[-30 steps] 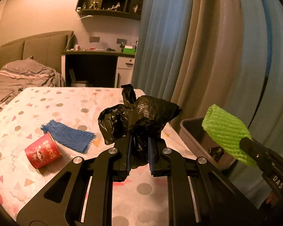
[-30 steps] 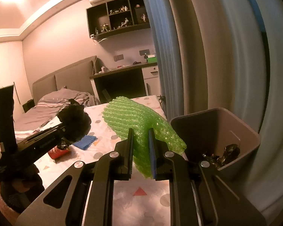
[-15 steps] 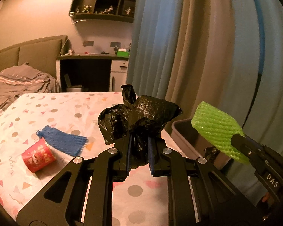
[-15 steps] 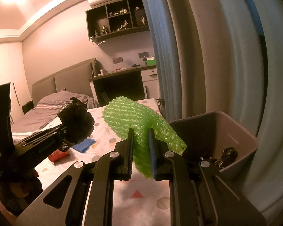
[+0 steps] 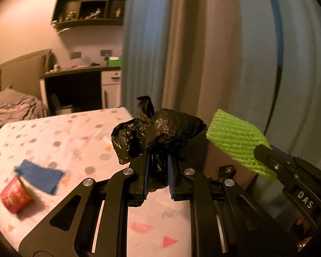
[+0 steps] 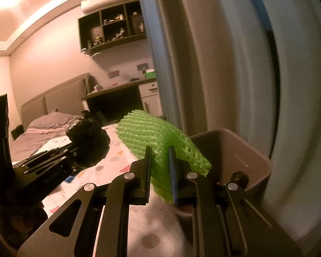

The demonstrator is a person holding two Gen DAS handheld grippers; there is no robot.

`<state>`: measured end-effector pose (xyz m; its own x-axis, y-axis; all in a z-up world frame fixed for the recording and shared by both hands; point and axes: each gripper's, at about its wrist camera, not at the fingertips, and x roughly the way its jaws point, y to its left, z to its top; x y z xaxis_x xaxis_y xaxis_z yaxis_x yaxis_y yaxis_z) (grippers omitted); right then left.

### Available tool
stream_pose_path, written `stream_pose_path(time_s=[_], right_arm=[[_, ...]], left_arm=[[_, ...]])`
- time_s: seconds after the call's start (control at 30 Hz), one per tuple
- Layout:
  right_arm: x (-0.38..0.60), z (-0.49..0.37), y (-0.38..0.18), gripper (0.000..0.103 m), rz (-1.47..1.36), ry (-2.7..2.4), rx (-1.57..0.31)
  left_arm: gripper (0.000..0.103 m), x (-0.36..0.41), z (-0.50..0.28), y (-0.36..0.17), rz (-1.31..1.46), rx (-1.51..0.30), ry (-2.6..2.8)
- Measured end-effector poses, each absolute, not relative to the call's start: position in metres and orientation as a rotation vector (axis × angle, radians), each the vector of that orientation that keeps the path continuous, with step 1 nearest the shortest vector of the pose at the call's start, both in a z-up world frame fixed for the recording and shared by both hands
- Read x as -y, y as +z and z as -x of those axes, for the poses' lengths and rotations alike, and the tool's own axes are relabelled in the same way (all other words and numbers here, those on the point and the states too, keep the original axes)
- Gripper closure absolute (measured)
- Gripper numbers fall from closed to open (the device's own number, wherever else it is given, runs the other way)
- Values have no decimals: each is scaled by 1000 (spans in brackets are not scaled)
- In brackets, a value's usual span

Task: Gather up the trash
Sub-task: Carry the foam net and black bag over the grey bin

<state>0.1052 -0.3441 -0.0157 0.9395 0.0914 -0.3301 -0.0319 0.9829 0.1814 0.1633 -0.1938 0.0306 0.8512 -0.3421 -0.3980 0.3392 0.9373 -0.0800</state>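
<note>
The left hand-held gripper point(image 5: 158, 175) is clamped on a crumpled black plastic bag point(image 5: 158, 132), whose bunched neck is pinched between the blue-edged fingers while the bulk of it puffs out above and ahead of them. The right hand-held gripper point(image 6: 160, 171) is closed on a piece of green foam netting point(image 6: 152, 135), which stands up between its fingers and fans out to the left and forward. In the right wrist view, a grey-brown trash bin point(image 6: 254, 160) stands just past the far right edge of the worktop point(image 6: 156, 231), against the blue and beige curtain point(image 6: 214, 64); the netting's right-hand end overlaps the bin's near rim in that view, and some dark crumpled trash lies inside the bin. The left gripper with its black bag is to the left of the netting, held above the worktop, which is covered in a pale cloth with dots and triangles. In the left wrist view, two more pieces lie on the cloth at the left: a red paper cup point(image 5: 15, 194) on its side and, just beyond it, a piece of blue foam netting point(image 5: 40, 175); whether the two touch cannot be told through the blur. Behind the worktop are a bed point(image 6: 45, 128) with grey bedding and a wall shelf point(image 6: 113, 30) carrying small figures.
</note>
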Motion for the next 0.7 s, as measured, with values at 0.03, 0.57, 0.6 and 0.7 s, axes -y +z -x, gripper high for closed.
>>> stream_pose_path(time_s=[0.03,0.57,0.6,0.7], right_arm=[[349,-106,-16,87,-175,49,-340],[395,-136,-28,86,-180,-127,-329],[396,-138,-29,86,-179,-130,-331],[397,-145,-30,86,-182,-135,-336]], left_arm=[[89,201,-167,30,1,-421,-373],[89,276,-209,8,40,-461,-556],[89,277,-212,6,40,-464,-560],[89,280,-215,3,47,-474,-574]])
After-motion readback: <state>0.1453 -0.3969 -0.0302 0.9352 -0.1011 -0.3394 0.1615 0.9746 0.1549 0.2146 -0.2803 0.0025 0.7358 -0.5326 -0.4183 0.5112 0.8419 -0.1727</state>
